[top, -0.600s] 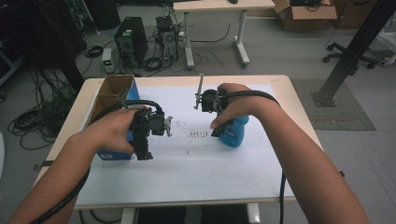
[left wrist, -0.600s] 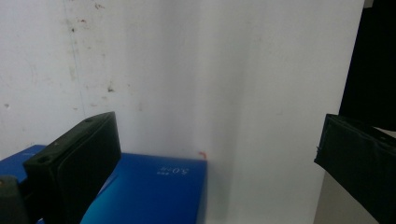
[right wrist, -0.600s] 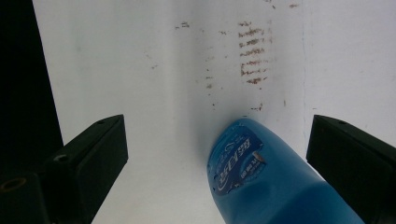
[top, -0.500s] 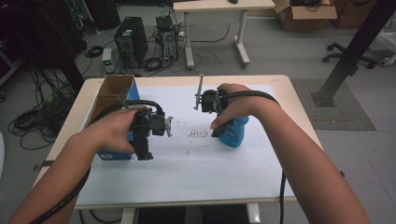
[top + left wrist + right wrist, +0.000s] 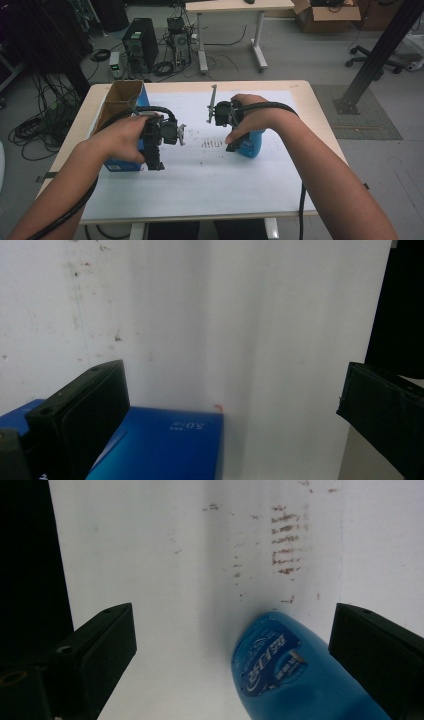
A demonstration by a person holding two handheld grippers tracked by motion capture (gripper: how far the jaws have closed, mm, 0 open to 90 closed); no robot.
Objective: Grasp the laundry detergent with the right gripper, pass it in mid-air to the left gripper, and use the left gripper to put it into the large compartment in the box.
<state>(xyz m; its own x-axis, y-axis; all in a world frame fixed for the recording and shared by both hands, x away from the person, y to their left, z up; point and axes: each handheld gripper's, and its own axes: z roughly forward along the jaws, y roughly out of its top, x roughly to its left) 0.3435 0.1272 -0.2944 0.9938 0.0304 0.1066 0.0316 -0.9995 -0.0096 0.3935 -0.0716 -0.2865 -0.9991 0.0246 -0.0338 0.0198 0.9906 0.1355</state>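
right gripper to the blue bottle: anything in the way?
Nothing visible. In the right gripper view the right gripper has its jaws wide apart with the blue bottle lying between them on the white sheet, neither pad touching it. Bare sheet fills the gaps either side. The blue box sits over by the left gripper.

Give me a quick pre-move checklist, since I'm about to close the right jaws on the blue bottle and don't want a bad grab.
1. Right gripper jaws open: ok, they stand wide apart.
2. Blue bottle between the jaws: ok, though nearer one jaw than the other.
3. Pads touching the bottle: not ok, a gap shows on both sides.
4. Bottle lying flat on the white sheet: ok.
5. Left gripper out of the way: ok, its jaws are open over the blue box, apart from the bottle.
6. Bottle cap shut: cannot tell, it is hidden.
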